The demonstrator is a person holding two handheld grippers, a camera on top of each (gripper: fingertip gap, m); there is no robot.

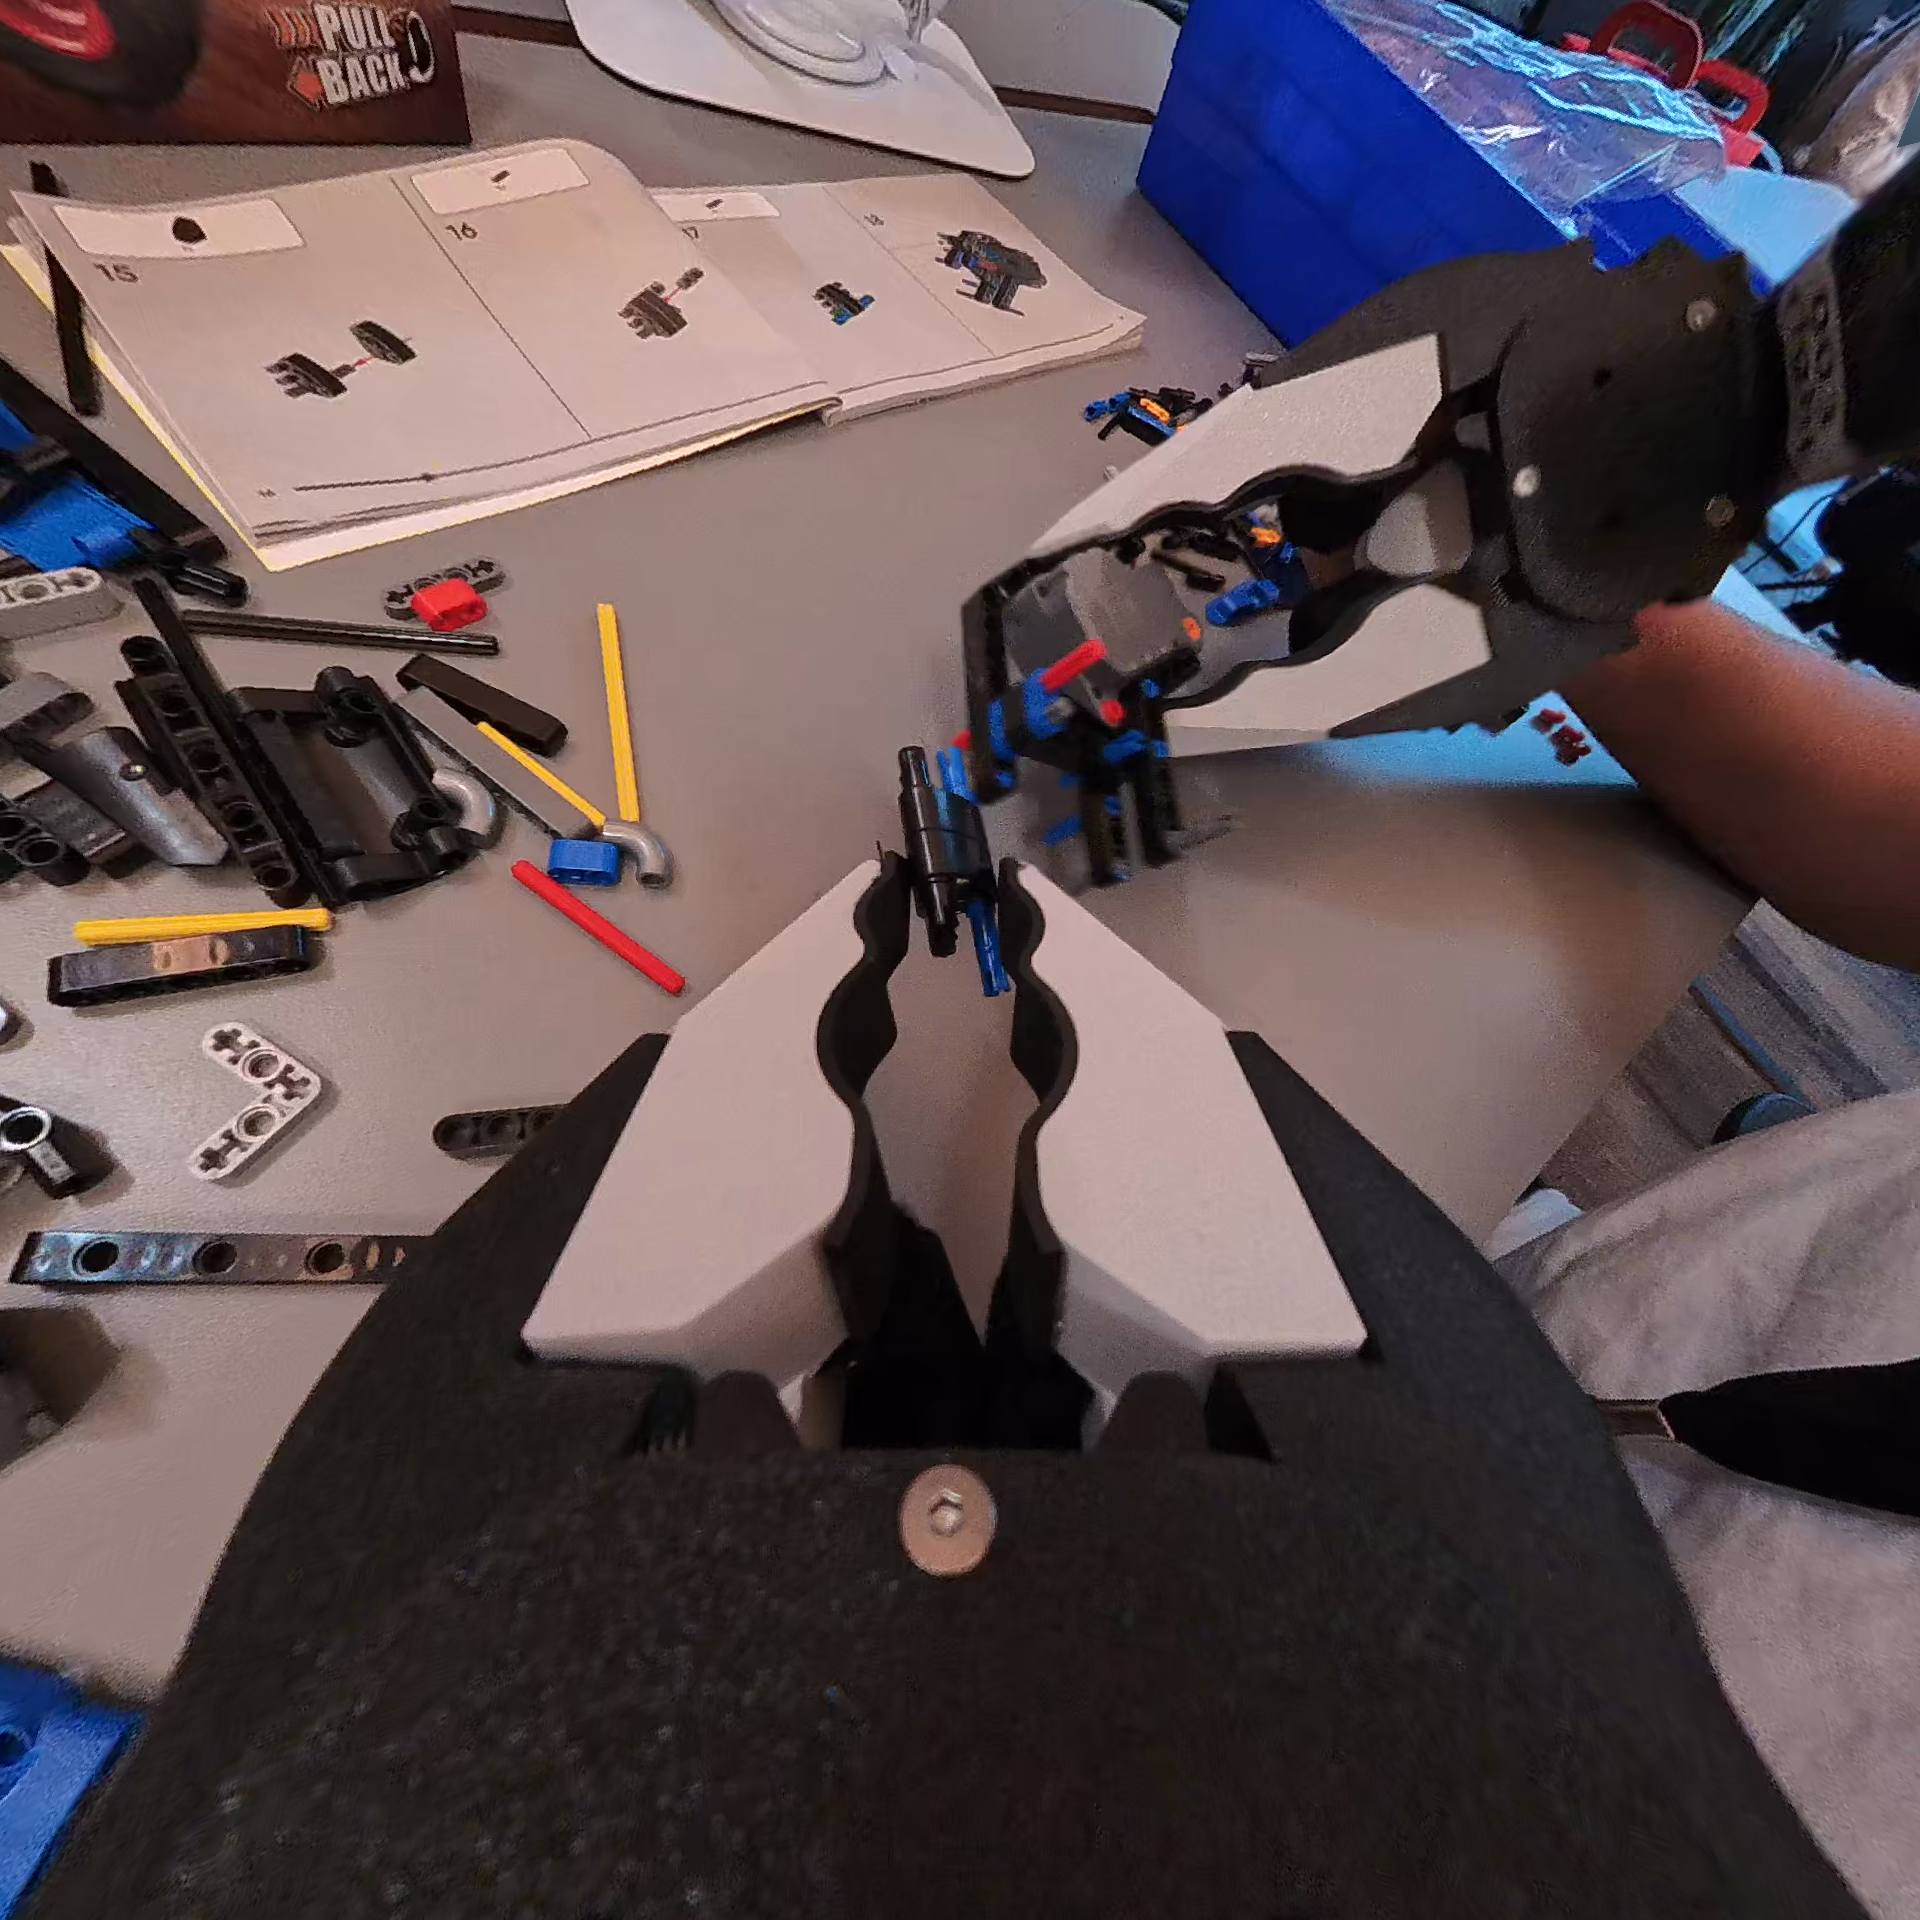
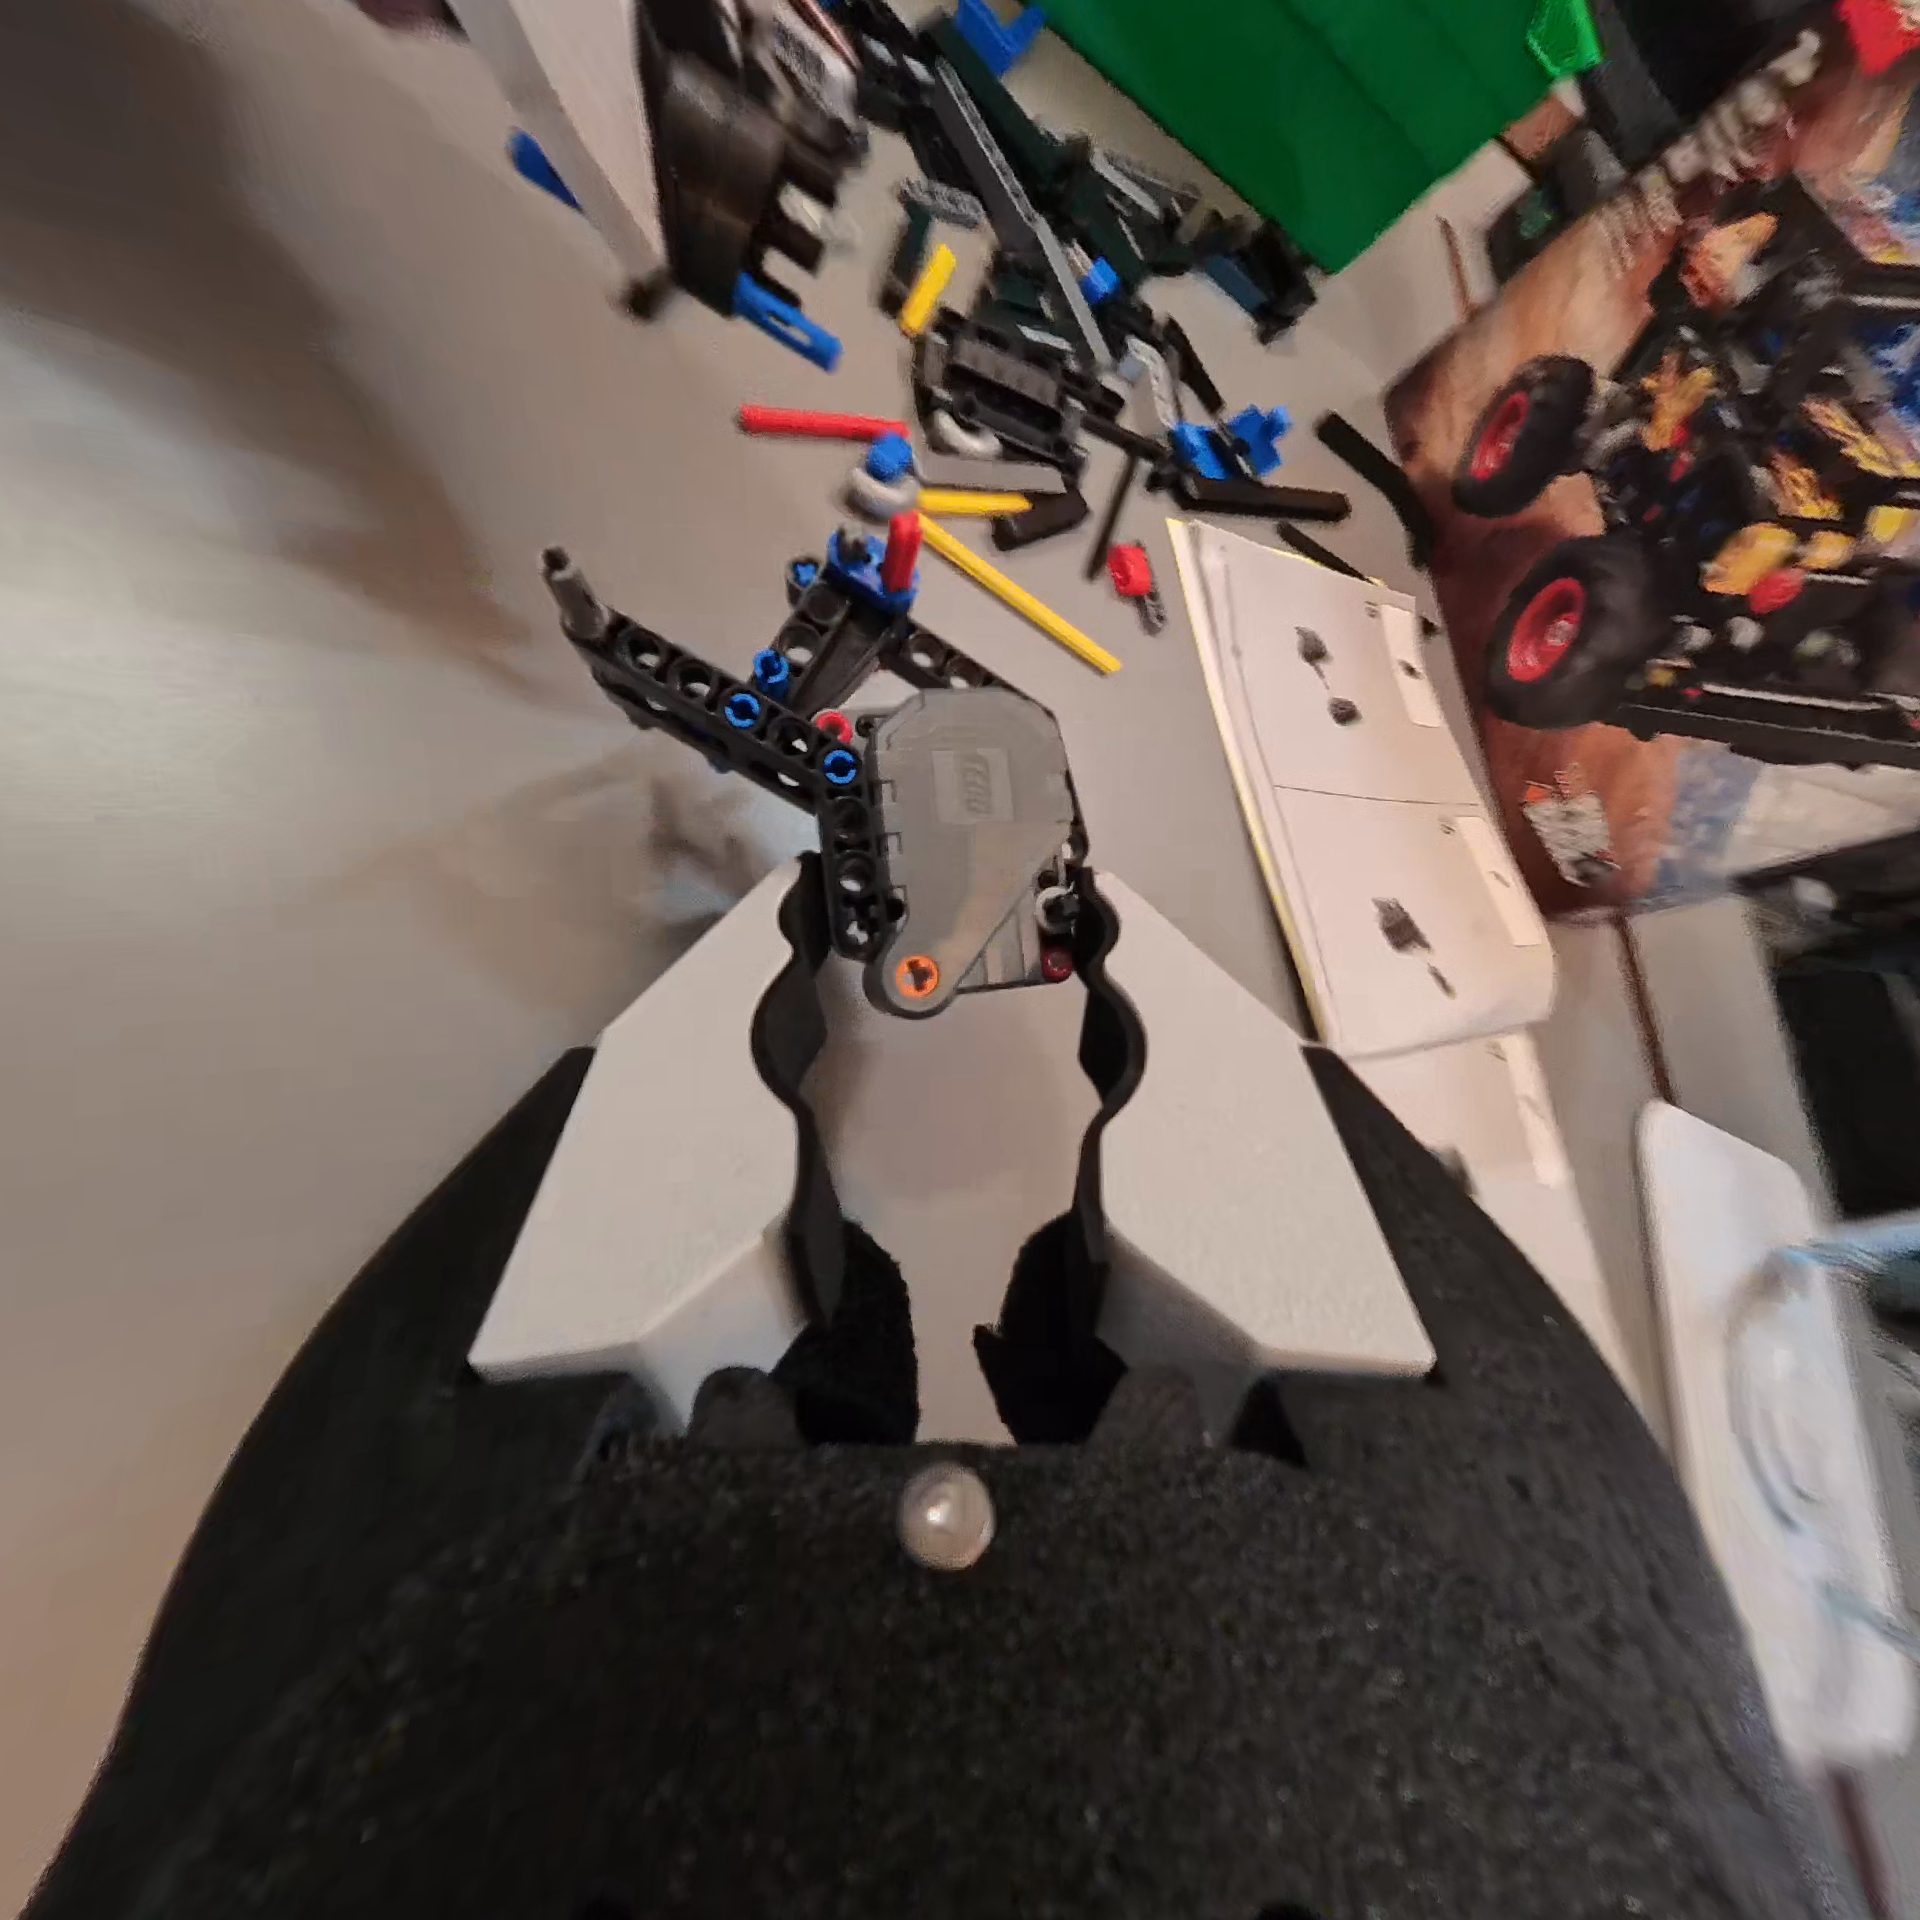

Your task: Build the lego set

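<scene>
On the grey table (image 1: 810, 582), the left gripper (image 1: 948, 902) is closed narrowly on a small black-and-blue pin assembly (image 1: 951, 852), held at the fingertips and raised just in front of the partly built model (image 1: 1081, 707). The right gripper (image 2: 940, 914) is clamped on that model, with its fingers at the grey motor block (image 2: 971, 821) and the black beam beside it.

The left wrist view shows the right gripper (image 1: 1153, 623) from the side, with a person's forearm (image 1: 1745, 769) behind it and the model's black legs hanging down close to the table; whether they touch it cannot be told. It also shows the open instruction booklet (image 1: 540, 332), a blue bin (image 1: 1351, 177) and a white base plate (image 1: 831, 94) at the far edge.

The right wrist view alone shows the model's perforated black beams (image 2: 727, 707) with blue pins and an upright red axle (image 2: 902, 549). It also shows a green bin (image 2: 1299, 114) and the set's box (image 2: 1683, 499) lying beside the booklet (image 2: 1371, 790). This view is blurred towards its edges.

Loose parts lie scattered left of the left gripper: yellow axles (image 1: 615, 717), a red axle (image 1: 597, 928), a small red connector (image 1: 449, 603), a blue connector (image 1: 582, 860), a black frame (image 1: 343, 779), a white L-shaped beam (image 1: 255, 1101) and a long black beam (image 1: 208, 1257). The left gripper's body hides the table directly beneath it
</scene>
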